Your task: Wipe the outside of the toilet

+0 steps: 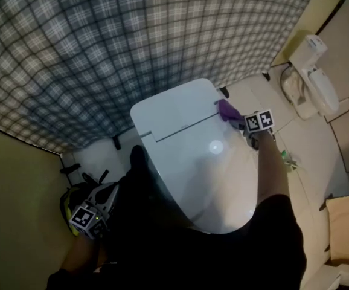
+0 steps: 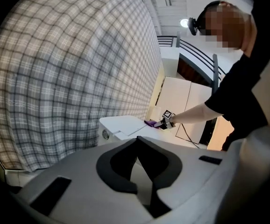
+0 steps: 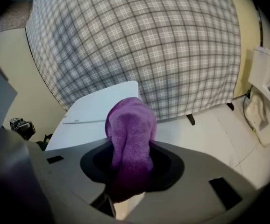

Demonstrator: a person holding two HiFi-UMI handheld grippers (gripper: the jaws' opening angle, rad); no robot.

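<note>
Grip check: right gripper (image 1: 240,118) is clamped on a bunched purple terry cloth (image 1: 226,109). The right gripper view shows the fabric filling the gap between the jaws and bulging out past the tips.

The purple terry cloth sits pressed on the glossy white closed-lid toilet (image 1: 192,168), at the rear right corner where the lid meets the flat back section. The bare forearm reaches in along the toilet's right side.

The left gripper (image 2: 138,146) has its jaws closed tip to tip with nothing between them. It hangs low off the toilet's left side, well apart from the cloth and not touching the porcelain. A yellow-and-black item (image 1: 70,199) is just beside it; I can't tell what it is.

Writing: a tiny mark on the strip behind the lid is too small to read. The cubes on both grippers carry only black-and-white square marker patterns.

A grey-and-white plaid wall (image 1: 132,35) runs behind the toilet. A white plastic fixture (image 1: 312,77) is mounted on the right-hand wall.
</note>
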